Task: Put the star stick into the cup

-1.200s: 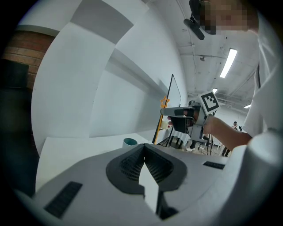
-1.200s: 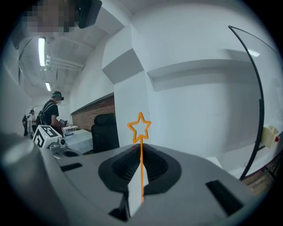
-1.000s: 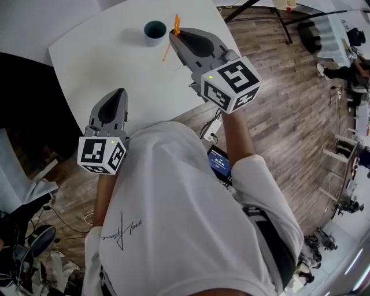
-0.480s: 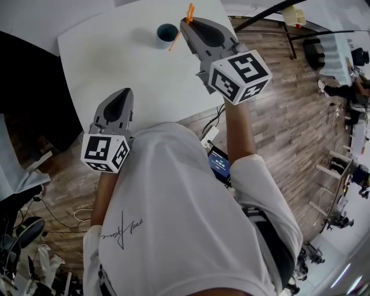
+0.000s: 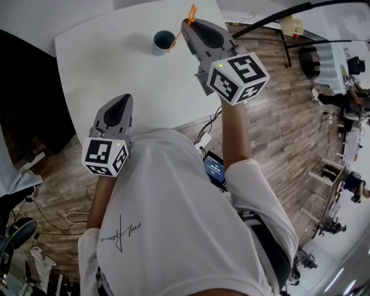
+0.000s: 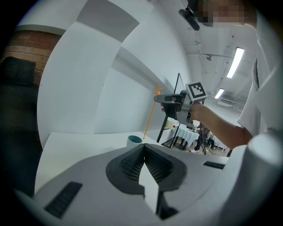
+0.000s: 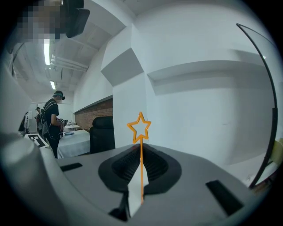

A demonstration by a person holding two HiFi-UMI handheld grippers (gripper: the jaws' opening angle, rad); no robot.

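A small teal cup [image 5: 163,41] stands near the far side of the white table [image 5: 104,63]; it also shows in the left gripper view [image 6: 134,140]. My right gripper [image 5: 186,24] is raised just right of the cup and shut on the orange star stick [image 5: 180,29]. The star [image 7: 139,127] sticks up above the jaws. The stick [image 6: 150,117] slants down, and its lower end hangs close by the cup's right rim. My left gripper [image 5: 124,99] is shut and holds nothing, over the table's near part, well short of the cup.
The table's right edge [image 5: 231,58] drops off to a wooden floor [image 5: 272,104] with black stand legs [image 5: 272,13]. A dark chair [image 7: 99,128] and cloth-covered tables stand further off. A person [image 7: 52,121] stands in the background.
My right gripper has carried the star stick to the right rim of the cup, which it was short of before. The left gripper has hardly moved.
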